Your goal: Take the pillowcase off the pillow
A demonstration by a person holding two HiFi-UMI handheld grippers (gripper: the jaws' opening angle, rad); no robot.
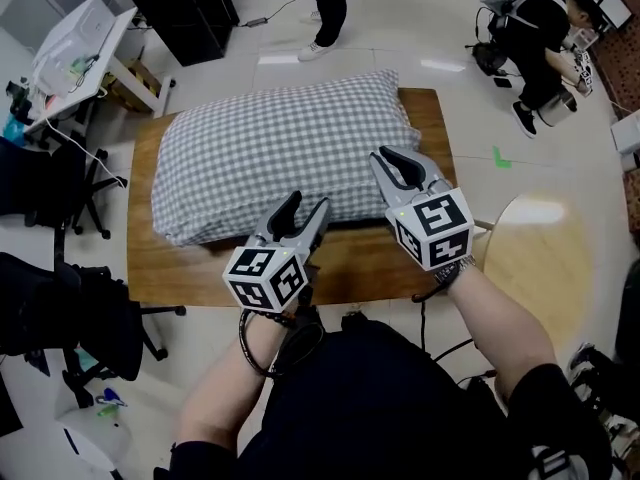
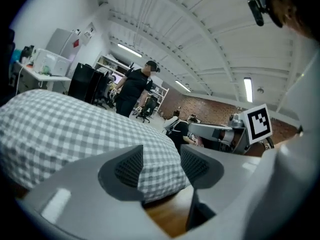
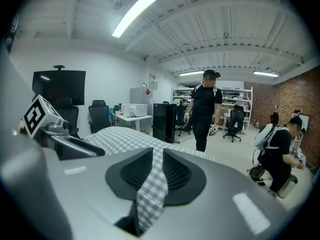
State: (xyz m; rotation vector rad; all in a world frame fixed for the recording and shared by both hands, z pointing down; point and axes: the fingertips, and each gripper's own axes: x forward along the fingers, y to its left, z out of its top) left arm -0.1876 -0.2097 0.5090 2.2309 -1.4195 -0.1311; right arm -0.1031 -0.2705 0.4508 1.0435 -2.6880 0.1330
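The grey-and-white checked fabric pillowcase [image 1: 280,148] is on its plump pillow [image 1: 225,173], which lies across the brown wooden table [image 1: 370,263]. Toward the table's near edge, the right gripper [image 3: 156,171] pinches a fold of the case between nearly closed jaws. The left gripper [image 2: 161,166] stands open, its jaws astride the pillow's near edge.

Left hand-held gripper [image 1: 307,204] agape (right [image 1: 393,158] pinched)

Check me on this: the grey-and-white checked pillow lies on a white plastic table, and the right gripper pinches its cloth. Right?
Not quite: the head view shows the table is brown wood, not white plastic. The rest holds: the grey-and-white checked pillow lies on it, and the right gripper pinches its cloth.
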